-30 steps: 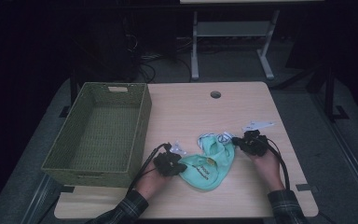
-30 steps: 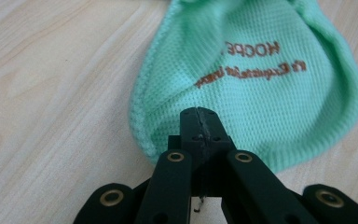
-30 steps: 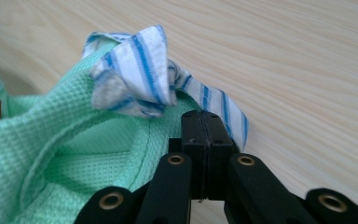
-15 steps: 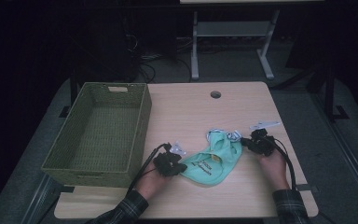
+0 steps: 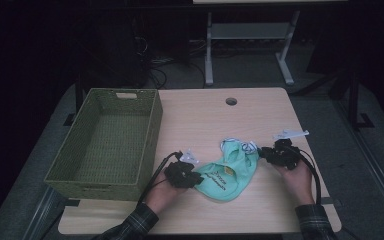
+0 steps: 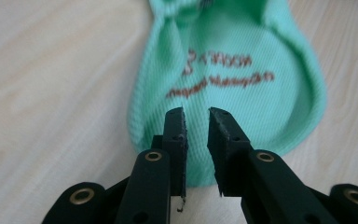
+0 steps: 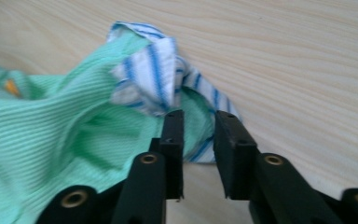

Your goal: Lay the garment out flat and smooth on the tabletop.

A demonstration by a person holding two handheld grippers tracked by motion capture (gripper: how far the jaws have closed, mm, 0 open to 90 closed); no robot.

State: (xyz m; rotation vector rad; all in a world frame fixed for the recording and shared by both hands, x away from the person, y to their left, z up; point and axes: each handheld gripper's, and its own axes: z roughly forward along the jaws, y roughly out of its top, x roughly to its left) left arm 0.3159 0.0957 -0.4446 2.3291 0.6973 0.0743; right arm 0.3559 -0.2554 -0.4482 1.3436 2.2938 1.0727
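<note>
Scene: A person at a wooden bench [image 5: 260,115] works a small mint-green garment [image 5: 227,172] with a claw in each hand; a woven green basket [image 5: 152,120] stands empty to the left.

Garment: Lies flat on the bench's near half, between the two claws and just right of the basket, printed side up, with a blue-striped trim [image 7: 156,77] bunched at its far end.

Left claw [image 5: 196,179]: Jaws have just been opening and now stand a little apart. In the left gripper view they hover over the garment's [image 6: 233,88] rounded near edge, with no cloth pinched between them.

Right claw [image 5: 264,152]: Jaws likewise just opened to a narrow gap. In the right gripper view they sit at the striped trim, the cloth lying past the tips and not pressed.

Step in hand: Judging by the released cloth, the garment has been laid down and is being arranged, likely for a fold or a move to the basket.

Doing it well: Each claw should take a clean bite on a single edge: the left on the rounded hem, the right on the striped trim. Both should lift together, so the soft knit stays spread and does not bunch or drag across the bench.
</note>
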